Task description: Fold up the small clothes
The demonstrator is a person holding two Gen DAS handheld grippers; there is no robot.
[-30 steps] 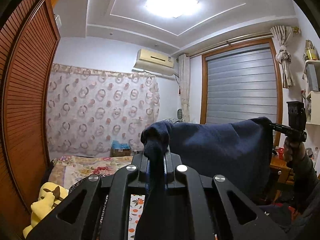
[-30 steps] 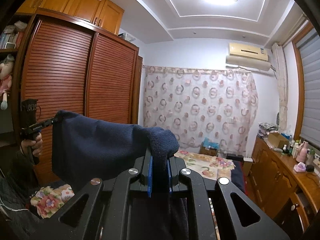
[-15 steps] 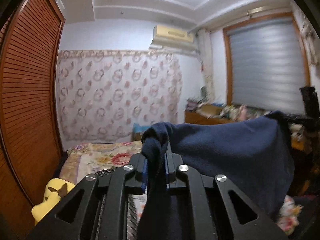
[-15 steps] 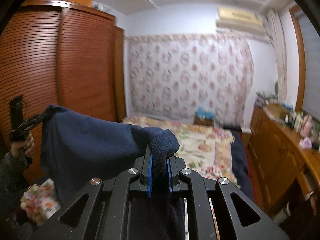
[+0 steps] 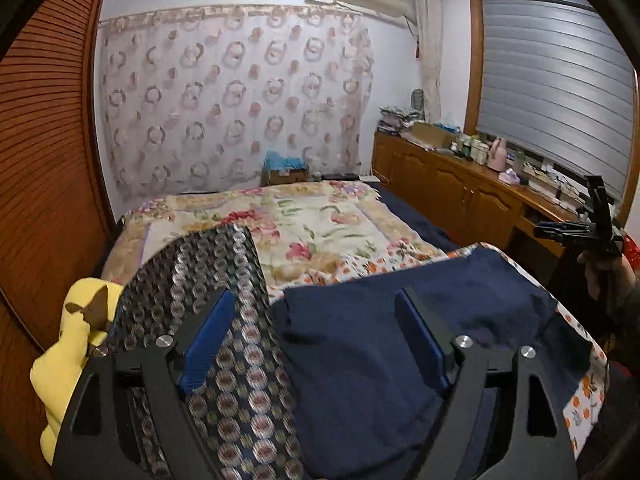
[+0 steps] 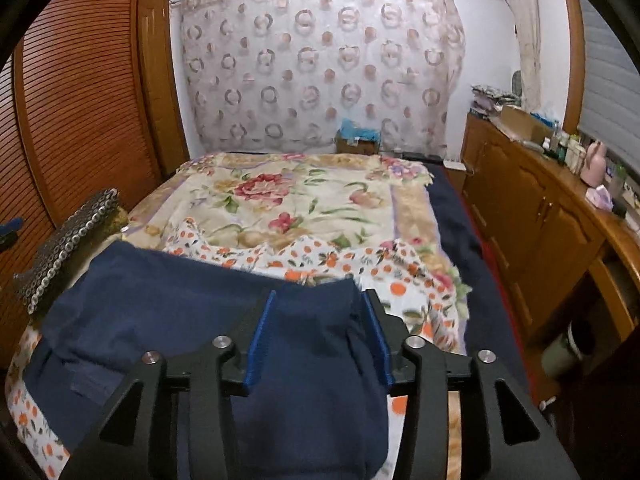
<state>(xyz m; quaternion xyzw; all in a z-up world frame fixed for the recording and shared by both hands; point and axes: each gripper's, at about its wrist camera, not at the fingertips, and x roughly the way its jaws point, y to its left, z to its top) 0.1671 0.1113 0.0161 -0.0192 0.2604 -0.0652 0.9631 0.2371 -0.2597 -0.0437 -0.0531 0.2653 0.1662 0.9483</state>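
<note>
Lowered from mid-air, the fuzzy navy fleece garment (image 5: 400, 320) is now lying spread on the orange-print sheet (image 6: 360, 264). Beside it, a honeycomb-patterned cloth (image 5: 224, 280) is resting. Left gripper (image 5: 316, 332) and right gripper (image 6: 320, 328) jaws have just been opening, standing apart over the fleece.

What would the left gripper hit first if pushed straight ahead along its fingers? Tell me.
Most likely the navy garment lying on the bed, directly between and ahead of the left gripper's open fingers. Past it comes the orange-print sheet, then the floral blanket. Depth is uncertain.
</note>
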